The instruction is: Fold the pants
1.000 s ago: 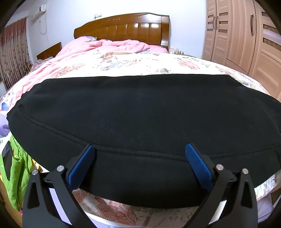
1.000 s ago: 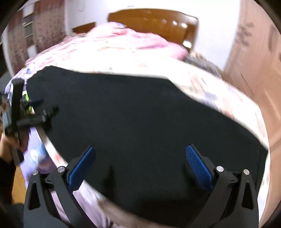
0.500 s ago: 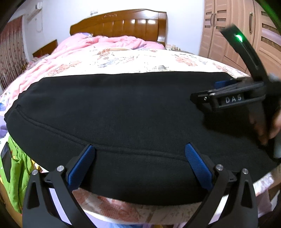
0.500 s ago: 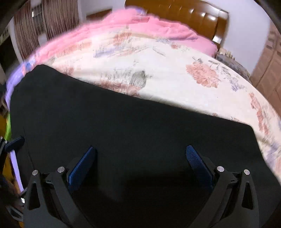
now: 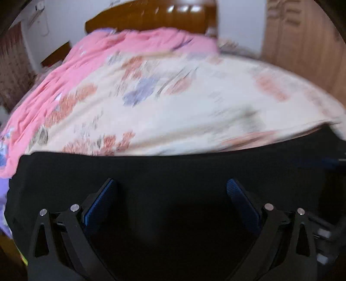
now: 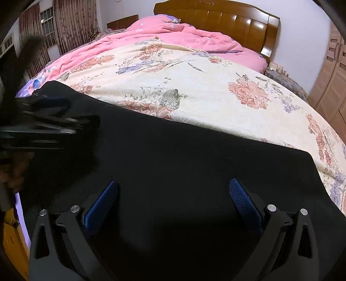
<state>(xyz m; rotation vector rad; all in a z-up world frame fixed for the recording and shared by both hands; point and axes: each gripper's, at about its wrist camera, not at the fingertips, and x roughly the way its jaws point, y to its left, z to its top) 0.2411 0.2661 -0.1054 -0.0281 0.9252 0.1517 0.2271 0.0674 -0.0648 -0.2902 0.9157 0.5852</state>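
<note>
The black pants (image 5: pixel 173 173) (image 6: pixel 194 162) lie spread flat across the foot of the bed, filling the lower half of both views. My left gripper (image 5: pixel 172 186) hovers low over them, open, its blue pads empty. My right gripper (image 6: pixel 173 187) is open too, above the right part of the pants near their right end. The left gripper (image 6: pixel 64 121) also shows as a dark blur at the left edge of the right wrist view, over the pants' far left part. The left wrist view is motion-blurred.
A floral cream bedsheet (image 6: pixel 194 86) stretches beyond the pants, with a pink quilt (image 6: pixel 173 36) heaped toward the wooden headboard (image 6: pixel 216 19). Wooden wardrobes (image 6: pixel 330 86) stand to the right, curtains and a window (image 6: pixel 49 28) to the left.
Both grippers moved forward and lower over the pants. The left wrist view swung toward the headboard and the right gripper left its right side. Both stayed open.
</note>
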